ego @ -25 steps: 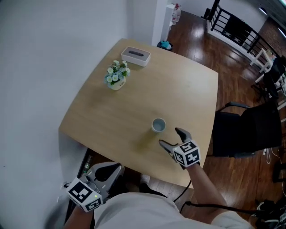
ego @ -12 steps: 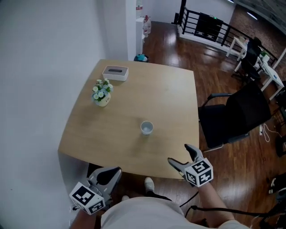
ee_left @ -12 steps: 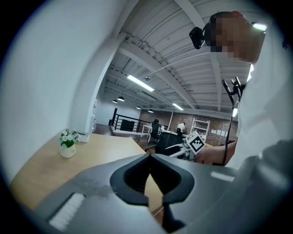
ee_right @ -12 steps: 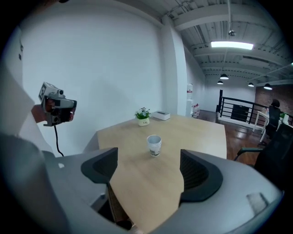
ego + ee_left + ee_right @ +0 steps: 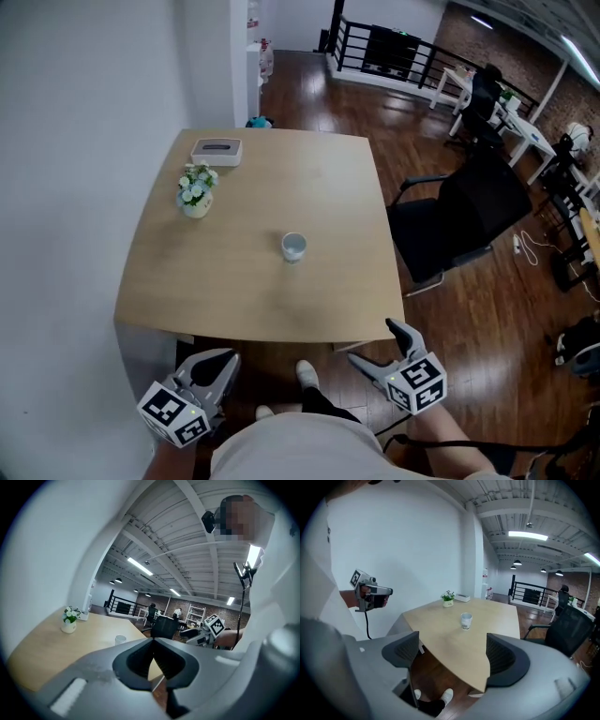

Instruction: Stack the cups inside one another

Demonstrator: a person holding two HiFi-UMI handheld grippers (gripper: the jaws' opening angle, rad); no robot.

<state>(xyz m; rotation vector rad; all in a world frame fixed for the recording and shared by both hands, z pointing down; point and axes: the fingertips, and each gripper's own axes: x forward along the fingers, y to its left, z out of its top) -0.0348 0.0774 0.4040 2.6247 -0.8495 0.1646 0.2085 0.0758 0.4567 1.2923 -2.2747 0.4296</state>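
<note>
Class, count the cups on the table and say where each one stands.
1. The cup stands alone near the middle of the table, away from the flower pot and box. More cups may sit nested inside it, unseen.

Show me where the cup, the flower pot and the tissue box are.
cup (image 5: 293, 247): head view, on its middle.
flower pot (image 5: 196, 209): head view, on the white pot's side.
tissue box (image 5: 217, 152): head view, on its top.

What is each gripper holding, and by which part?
Nothing. Left gripper jaws are shut on nothing, right gripper jaws are apart and empty; the cup stands free.
</note>
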